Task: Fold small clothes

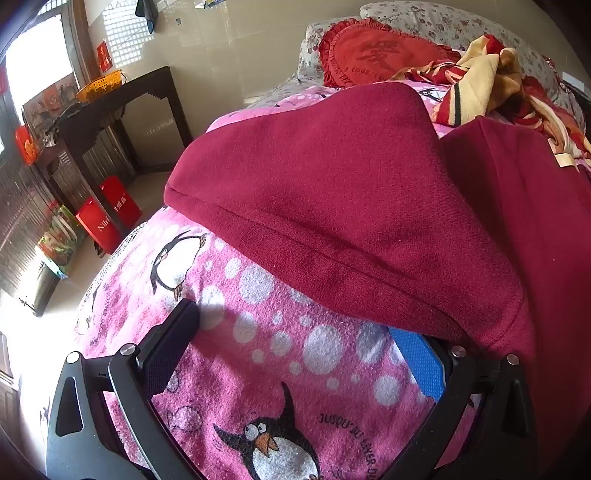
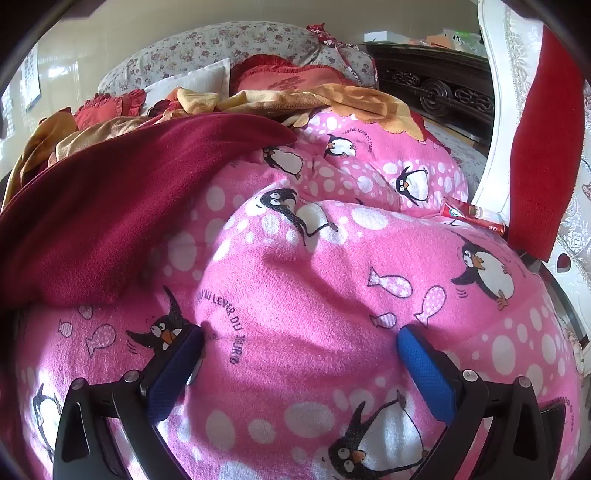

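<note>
A dark red knitted garment (image 1: 332, 206) lies on a bed covered by a pink penguin blanket (image 1: 258, 350). One flap of it is laid over the rest, and a cream label (image 1: 564, 161) shows at the right. My left gripper (image 1: 291, 319) stands open just in front of its hem. The tip of the blue right pad (image 1: 417, 360) is tucked under the hem edge; the black left finger (image 1: 173, 343) rests over bare blanket. In the right wrist view the garment (image 2: 110, 206) lies at the upper left. My right gripper (image 2: 301, 332) is open over a blanket bulge, holding nothing.
Floral pillows (image 1: 443, 22), a red heart cushion (image 1: 373, 55) and a crumpled yellow-red blanket (image 1: 480, 81) lie at the bed's head. A dark side table (image 1: 122, 99) and red bags (image 1: 110, 214) stand left. A red packet (image 2: 472, 216) and a hanging red cloth (image 2: 543, 155) are right.
</note>
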A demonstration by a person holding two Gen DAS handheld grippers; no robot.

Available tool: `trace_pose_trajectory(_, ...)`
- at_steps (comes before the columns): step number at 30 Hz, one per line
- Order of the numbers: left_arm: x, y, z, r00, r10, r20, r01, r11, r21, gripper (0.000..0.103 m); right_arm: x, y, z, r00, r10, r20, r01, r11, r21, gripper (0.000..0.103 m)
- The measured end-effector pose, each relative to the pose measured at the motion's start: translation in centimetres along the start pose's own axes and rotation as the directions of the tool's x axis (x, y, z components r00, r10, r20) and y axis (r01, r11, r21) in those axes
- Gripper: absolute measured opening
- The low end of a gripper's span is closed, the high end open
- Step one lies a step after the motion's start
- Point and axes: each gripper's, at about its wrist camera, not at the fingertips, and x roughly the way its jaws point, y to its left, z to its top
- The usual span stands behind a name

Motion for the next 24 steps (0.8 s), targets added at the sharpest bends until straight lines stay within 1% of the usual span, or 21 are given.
trace_pose_trajectory(3,-0.5,-0.1,0.0,0.999,-0.017,-0.050,0.018,1.000,0.007,0.102,0.0,-0.1,0.0,1.000,0.007,0.004,-0.007,1.000,0.006,0.103)
trace_pose_trajectory(5,-1.3,0.2,-0.1,0.997,-0.042,-0.069,0.042,0.999,0.002,0.102,0.0,-0.3,0.0,1.000,0.009,0.002,-0.009,1.000,0.005,0.103)
trace_pose_trajectory(7,-2.4,0.2,-0.4,0.996,-0.061,-0.066,0.061,0.998,0.002,0.102,-0.1,0.1,0.0,1.000,-0.008,-0.003,0.008,1.000,-0.003,0.103)
trace_pose_trajectory(10,-4.1,-0.2,-0.6,0.996,-0.077,-0.048,0.079,0.997,0.022,0.102,-0.2,0.7,0.6,0.998,-0.034,-0.055,0.034,0.999,-0.002,0.103)
trace_pose_trajectory(11,-4.9,-0.2,-0.9,0.996,-0.085,-0.039,0.086,0.996,0.026,0.102,-0.5,1.0,0.7,0.997,-0.032,-0.070,0.033,0.999,0.006,0.101)
trace_pose_trajectory(12,-5.5,-0.3,-1.0,0.995,-0.093,-0.031,0.094,0.995,0.027,0.102,-1.0,1.3,0.7,0.997,-0.020,-0.079,0.021,1.000,0.009,0.095)
trace_pose_trajectory(13,-6.1,-0.1,-1.3,0.994,-0.105,-0.022,0.105,0.994,0.027,0.102,-1.6,1.7,0.8,0.996,-0.006,-0.089,0.007,1.000,0.010,0.092)
trace_pose_trajectory(17,-8.4,0.3,-1.9,0.988,-0.156,-0.013,0.156,0.987,0.025,0.102,-6.5,3.0,0.7,0.996,0.070,-0.053,-0.069,0.997,0.016,0.092)
trace_pose_trajectory(19,-9.4,0.0,-2.1,0.986,-0.167,-0.006,0.167,0.985,0.036,0.102,-9.3,4.0,0.8,0.995,0.097,-0.028,-0.097,0.995,-0.009,0.092)
trace_pose_trajectory(20,-9.9,-0.2,-2.0,0.986,-0.169,-0.002,0.169,0.985,0.041,0.102,-11.4,4.7,0.9,0.993,0.121,-0.016,-0.121,0.992,-0.029,0.092)
trace_pose_trajectory(24,-11.8,-0.9,-2.0,0.981,-0.193,0.014,0.192,0.979,0.065,0.102,-17.5,7.0,1.0,0.985,0.172,-0.026,-0.174,0.979,-0.103,0.092)
